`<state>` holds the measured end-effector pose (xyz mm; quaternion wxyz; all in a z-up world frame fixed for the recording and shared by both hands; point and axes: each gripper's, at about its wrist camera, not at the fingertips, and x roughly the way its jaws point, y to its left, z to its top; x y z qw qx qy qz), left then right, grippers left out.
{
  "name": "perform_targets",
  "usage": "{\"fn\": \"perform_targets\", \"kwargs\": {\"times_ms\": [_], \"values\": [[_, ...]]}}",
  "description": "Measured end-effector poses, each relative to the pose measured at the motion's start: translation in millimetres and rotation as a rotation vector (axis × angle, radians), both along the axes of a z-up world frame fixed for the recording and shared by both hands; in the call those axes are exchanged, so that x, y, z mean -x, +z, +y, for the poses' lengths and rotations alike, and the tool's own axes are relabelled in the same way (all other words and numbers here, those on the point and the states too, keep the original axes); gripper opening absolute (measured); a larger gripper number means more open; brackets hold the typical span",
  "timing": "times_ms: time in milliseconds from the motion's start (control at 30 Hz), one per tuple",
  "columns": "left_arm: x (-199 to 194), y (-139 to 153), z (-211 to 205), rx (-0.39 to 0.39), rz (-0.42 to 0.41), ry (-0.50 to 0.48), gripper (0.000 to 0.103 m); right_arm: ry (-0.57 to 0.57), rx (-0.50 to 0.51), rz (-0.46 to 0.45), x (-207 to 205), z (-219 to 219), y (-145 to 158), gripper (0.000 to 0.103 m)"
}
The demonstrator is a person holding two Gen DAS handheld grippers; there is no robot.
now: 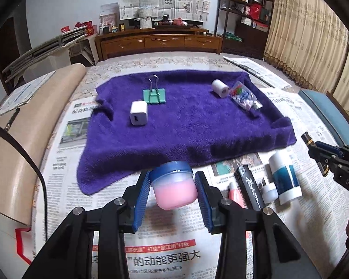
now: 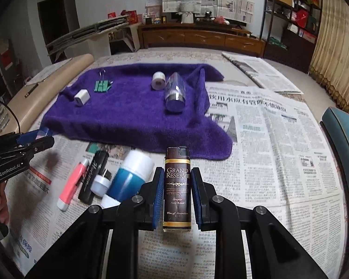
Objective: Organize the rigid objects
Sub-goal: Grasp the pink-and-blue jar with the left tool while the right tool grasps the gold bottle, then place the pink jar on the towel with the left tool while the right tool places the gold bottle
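Pink-filled jar [image 1: 173, 187] with blue lid sits clamped in our left gripper [image 1: 173, 194], brown lighter [image 2: 176, 189] pinched in the right gripper [image 2: 176, 195], both held clear above the newspaper [image 2: 279, 153]. We should carry both level over the purple towel's [image 1: 186, 127] near edge, set each down in open pile away from the white charger [image 1: 139, 113], and release only once seated.

"Grand Reserve" on brown lighter [image 2: 176, 188]

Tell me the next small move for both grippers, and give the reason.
Probably carry both forward and set them on the purple towel. The left gripper holds the pink jar and the right gripper the brown lighter, both clear of the newspaper, while the charger and binder clip already sit on it.
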<state>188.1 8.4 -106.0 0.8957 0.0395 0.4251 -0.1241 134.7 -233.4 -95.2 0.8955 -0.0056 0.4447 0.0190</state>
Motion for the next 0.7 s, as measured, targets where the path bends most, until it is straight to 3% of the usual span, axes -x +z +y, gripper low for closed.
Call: {"fn": "perform_targets", "kwargs": {"times_ms": [200, 400, 700], "values": [[-9, 19, 10, -0.002, -0.021, 0.023, 0.038, 0.001, 0.000, -0.029, -11, -2, 20, 0.023], [-30, 34, 19, 0.046, -0.027, 0.047, 0.038, 0.020, -0.024, -0.037, -38, 4, 32, 0.023], [-74, 25, 13, 0.046, -0.004, 0.045, 0.038, 0.095, -0.080, -0.015, -101, 33, 31, 0.023]]}}
